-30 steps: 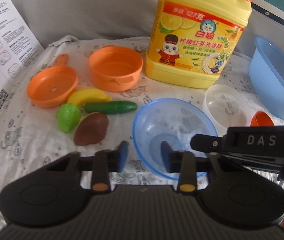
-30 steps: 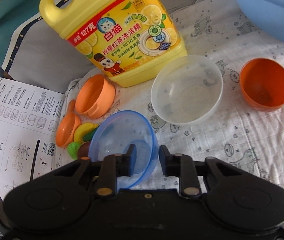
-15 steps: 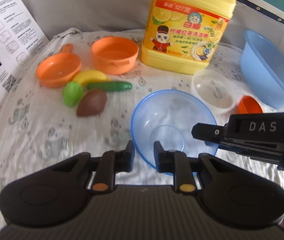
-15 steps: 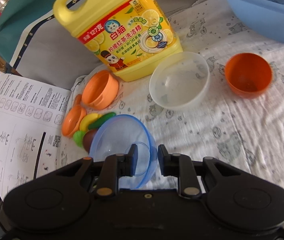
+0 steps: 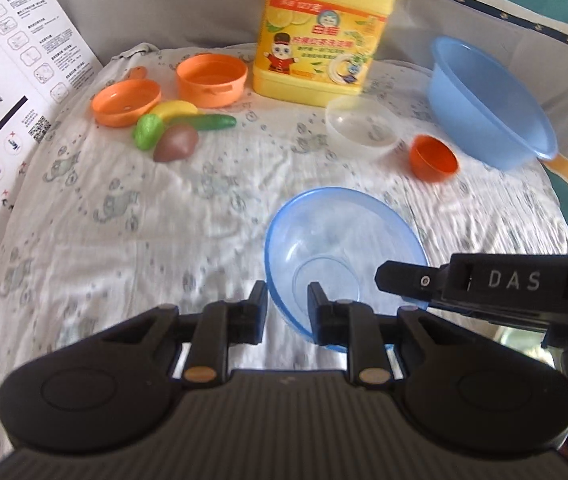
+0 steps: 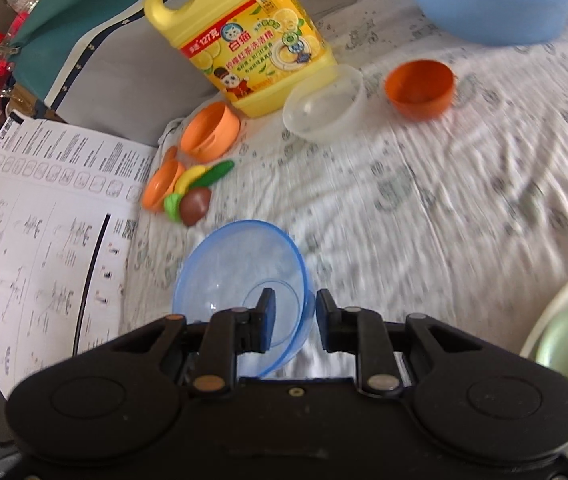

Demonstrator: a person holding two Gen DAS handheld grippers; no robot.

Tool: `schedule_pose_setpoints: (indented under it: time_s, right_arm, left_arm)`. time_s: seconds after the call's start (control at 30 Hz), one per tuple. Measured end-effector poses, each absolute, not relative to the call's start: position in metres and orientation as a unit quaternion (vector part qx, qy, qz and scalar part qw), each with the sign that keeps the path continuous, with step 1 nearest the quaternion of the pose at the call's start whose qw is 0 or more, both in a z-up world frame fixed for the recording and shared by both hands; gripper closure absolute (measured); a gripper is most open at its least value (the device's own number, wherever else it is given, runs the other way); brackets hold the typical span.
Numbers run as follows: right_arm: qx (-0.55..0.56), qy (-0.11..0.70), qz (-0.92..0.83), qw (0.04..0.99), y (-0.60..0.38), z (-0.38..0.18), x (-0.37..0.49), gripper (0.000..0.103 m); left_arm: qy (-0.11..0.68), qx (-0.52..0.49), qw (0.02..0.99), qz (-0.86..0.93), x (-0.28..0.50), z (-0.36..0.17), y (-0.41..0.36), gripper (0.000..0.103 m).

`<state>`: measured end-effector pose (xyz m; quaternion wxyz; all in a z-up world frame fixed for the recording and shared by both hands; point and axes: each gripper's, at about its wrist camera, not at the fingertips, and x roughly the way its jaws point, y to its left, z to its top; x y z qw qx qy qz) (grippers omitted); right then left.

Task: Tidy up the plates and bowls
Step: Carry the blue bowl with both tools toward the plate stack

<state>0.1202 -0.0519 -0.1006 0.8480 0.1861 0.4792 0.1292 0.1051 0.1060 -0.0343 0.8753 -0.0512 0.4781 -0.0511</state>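
1. Gripping the clear blue bowl (image 5: pixel 343 248) from two sides: left gripper (image 5: pixel 287 300) pinches the bowl's left rim, one finger outside the wall, one inside. Jaws nearly closed, only the thin wall between the pads.
2. Right gripper (image 6: pixel 295 312) does the same on the opposite rim, one finger inside the bowl, one outside. Also nearly closed on the wall. It shows in the left wrist view as a black arm marked "DAS" reaching in over the bowl's right edge.
3. Bowl location: near edge of the printed white cloth (image 5: pixel 164 216), right in front of both grippers, well apart from everything else. Whether it is lifted off the cloth or touching it, can't tell.
4. Other bowls, far side of cloth: one clear bowl (image 5: pixel 361 130), one small orange bowl (image 5: pixel 433 158) just beside it, one large blue basin (image 5: pixel 483 108) at the far right. Blue bowl included, four in total.
5. Toy set, far left: one orange pan (image 5: pixel 126 103), one orange pot (image 5: pixel 212 79), four pieces of toy food bunched together: yellow banana (image 5: pixel 174 110), green cucumber (image 5: pixel 208 122), green lime-like piece (image 5: pixel 147 131), brown piece (image 5: pixel 175 143).
6. One yellow detergent jug (image 5: pixel 319 52) standing upright behind the clear bowl.
7. One printed instruction sheet (image 5: pixel 8 80) along the left side.
8. One pale green dish (image 6: pixel 567 336), only an edge in the right wrist view, bottom right.
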Motion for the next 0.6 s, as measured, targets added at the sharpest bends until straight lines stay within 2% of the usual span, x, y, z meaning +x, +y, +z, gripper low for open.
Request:
schedule_pose_setpoints:
  time_s: [0.6]
  right_arm:
    - [0.186, 0.51, 0.137, 0.828, -0.08, -0.119, 0.039, 0.081]
  left_arm:
    - [0.508, -0.027, 0.858, -0.069, 0.024, -0.043, 0.091, 0.079]
